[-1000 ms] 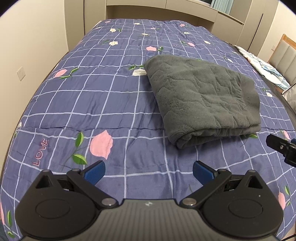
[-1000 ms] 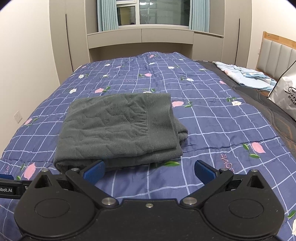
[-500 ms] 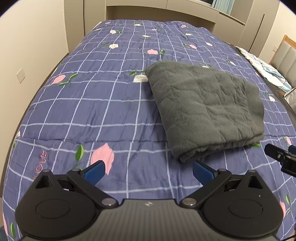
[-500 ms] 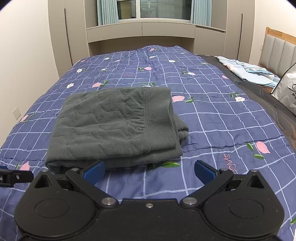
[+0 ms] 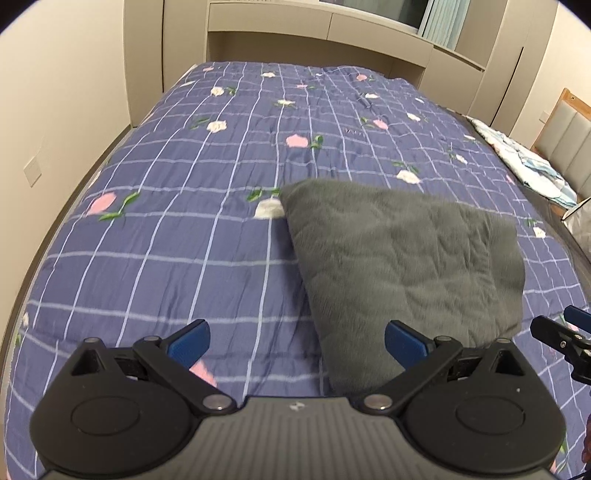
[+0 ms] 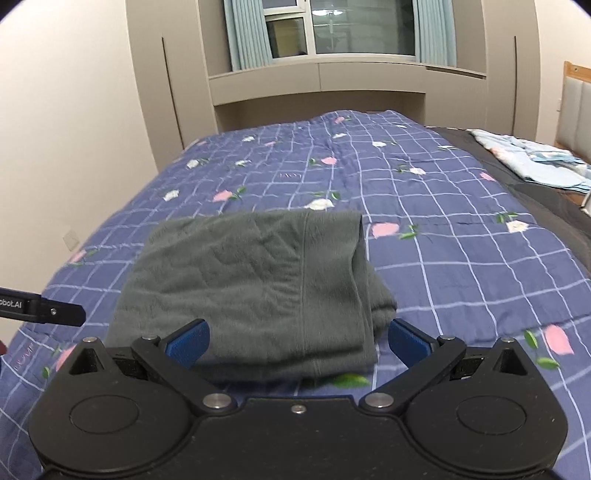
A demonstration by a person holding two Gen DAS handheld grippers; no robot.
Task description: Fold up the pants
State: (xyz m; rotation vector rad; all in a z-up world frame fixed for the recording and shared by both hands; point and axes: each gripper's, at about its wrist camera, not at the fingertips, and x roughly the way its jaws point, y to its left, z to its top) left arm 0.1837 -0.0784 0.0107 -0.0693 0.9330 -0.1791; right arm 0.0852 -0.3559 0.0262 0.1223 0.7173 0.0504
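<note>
The grey fleece pants [image 5: 406, 266] lie folded in a thick rectangle on the blue flowered quilt [image 5: 166, 240]. They also show in the right wrist view [image 6: 255, 284]. My left gripper [image 5: 297, 341] is open and empty, just in front of the bundle's near left corner. My right gripper [image 6: 297, 339] is open and empty, close in front of the bundle's near right edge. The right gripper's tip shows at the right edge of the left wrist view [image 5: 561, 339], and the left gripper's finger shows at the left of the right wrist view [image 6: 40, 312].
A light blue folded cloth [image 6: 532, 164] lies at the far right of the bed by the padded headboard [image 6: 576, 107]. A white bag [image 5: 581, 225] stands at the right. Beige wardrobes and a window [image 6: 332, 29] are behind. A wall runs along the bed's left side.
Both grippers have moved forward toward the folded pants, so the bundle now sits right at their fingertips. Both stay open. The pants have not moved.
</note>
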